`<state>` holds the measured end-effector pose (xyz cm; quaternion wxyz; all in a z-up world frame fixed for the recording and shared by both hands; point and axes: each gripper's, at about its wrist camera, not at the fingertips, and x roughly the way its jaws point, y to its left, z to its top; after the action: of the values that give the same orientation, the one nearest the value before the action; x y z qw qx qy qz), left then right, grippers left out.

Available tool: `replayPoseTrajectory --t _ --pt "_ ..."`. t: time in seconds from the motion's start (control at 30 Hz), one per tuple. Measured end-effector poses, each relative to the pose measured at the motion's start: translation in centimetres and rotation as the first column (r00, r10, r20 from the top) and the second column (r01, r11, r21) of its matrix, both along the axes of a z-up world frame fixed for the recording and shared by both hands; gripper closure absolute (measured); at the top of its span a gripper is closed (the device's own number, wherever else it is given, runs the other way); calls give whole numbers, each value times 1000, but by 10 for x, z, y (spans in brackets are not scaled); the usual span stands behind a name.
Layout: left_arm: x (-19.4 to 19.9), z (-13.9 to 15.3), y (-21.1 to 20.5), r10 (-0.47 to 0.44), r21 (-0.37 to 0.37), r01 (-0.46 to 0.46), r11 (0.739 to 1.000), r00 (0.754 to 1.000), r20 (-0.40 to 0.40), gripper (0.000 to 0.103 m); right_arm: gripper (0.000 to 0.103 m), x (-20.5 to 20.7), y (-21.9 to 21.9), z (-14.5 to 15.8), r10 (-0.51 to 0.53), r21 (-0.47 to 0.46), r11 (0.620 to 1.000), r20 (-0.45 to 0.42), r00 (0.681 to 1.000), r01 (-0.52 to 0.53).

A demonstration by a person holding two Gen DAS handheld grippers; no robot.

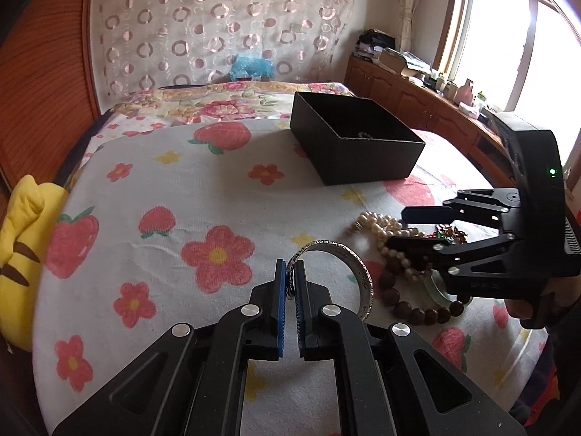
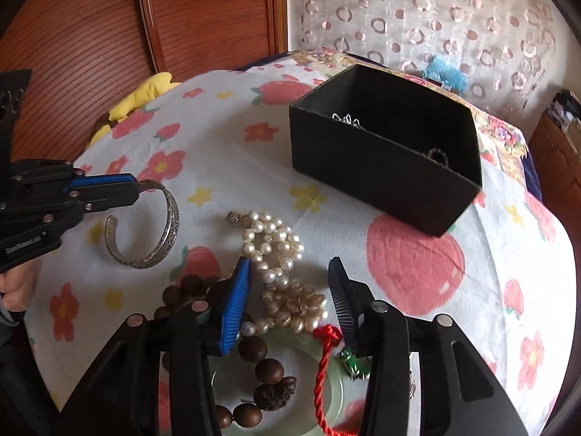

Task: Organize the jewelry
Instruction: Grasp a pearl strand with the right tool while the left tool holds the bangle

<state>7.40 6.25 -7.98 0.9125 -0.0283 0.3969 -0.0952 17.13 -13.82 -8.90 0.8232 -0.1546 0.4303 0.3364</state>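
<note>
The left gripper (image 1: 290, 283) is clamped on one end of the silver cuff bangle (image 2: 159, 232); its blue pads (image 1: 279, 290) pinch the metal band between them; in the right wrist view the bangle hangs out from the fingertips, its open C curving down toward the strawberry-print blanket (image 1: 181, 196) that covers the bed, and whether its lower end touches the cloth cannot be told.

The right gripper (image 2: 290, 290) has its fingers spread wide apart, holding nothing; it hovers over a heap of jewelry lying just beside the bangle; the pearl necklace (image 2: 276, 254) sits between and beyond the two fingers; the brown bead bracelet (image 2: 265, 367) curls underneath, partly across a pale green jade bangle (image 2: 301, 363); a red cord (image 2: 325, 359) runs over that jade ring, with a small green pendant (image 2: 354, 363) just beside the right finger.

The black box (image 2: 381, 181) stands open on the blanket, well apart from the heap, farther up the bed; a silver chain (image 2: 346, 120) and another small metal piece rest inside it near the walls.

A yellow plush toy (image 1: 21, 239) lies at the blanket's left edge against the wooden headboard (image 1: 47, 83); a curtain with circle patterns (image 1: 218, 25) hangs behind the bed; a wooden cabinet (image 1: 399, 91) crowded with things runs under the bright window (image 1: 508, 36).
</note>
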Motion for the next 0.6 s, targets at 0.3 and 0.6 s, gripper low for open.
replayPoseTrajectory --t 0.3,0.6 --pt "-2 6 0 1 -6 -1 1000 1000 18 99 88 -1 -14 16 -27 52 998 35 999 25" --pt "0 18 -3 0 -3 0 1000 999 51 99 88 -10 -34 83 -50 142 989 157 986 27"
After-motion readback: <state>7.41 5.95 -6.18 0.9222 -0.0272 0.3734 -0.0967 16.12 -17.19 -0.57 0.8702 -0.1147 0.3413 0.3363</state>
